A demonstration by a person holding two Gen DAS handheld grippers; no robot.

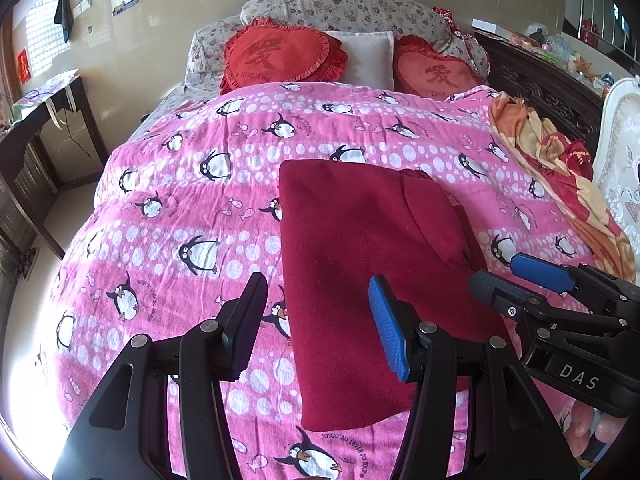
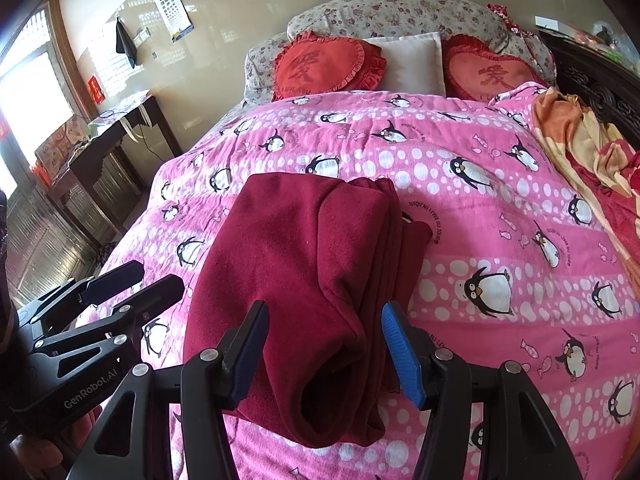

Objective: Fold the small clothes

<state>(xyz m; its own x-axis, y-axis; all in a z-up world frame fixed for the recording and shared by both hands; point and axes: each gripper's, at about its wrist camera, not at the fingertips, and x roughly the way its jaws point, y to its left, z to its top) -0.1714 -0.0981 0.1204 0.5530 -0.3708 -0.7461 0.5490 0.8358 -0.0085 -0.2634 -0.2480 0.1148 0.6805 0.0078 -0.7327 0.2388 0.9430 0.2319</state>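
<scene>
The dark red garment (image 1: pixel 372 288) lies already folded into a long bundle on the pink penguin bedspread (image 1: pixel 168 208), near the middle of the bed. At its left edge the left tongs (image 1: pixel 318 330) hang wide open and hold nothing; one finger is over the bedspread, the other over the cloth. Further right, the right tongs (image 2: pixel 324 354) are also spread wide and empty, straddling the near end of the bundle, where stacked layers and an open tube-like end show. The fold looks nearly done, though whether that end is a sleeve or a hem is unclear. The next move probably calls for closing on the near end and carrying it forward over the far half, keeping the layers aligned.
</scene>
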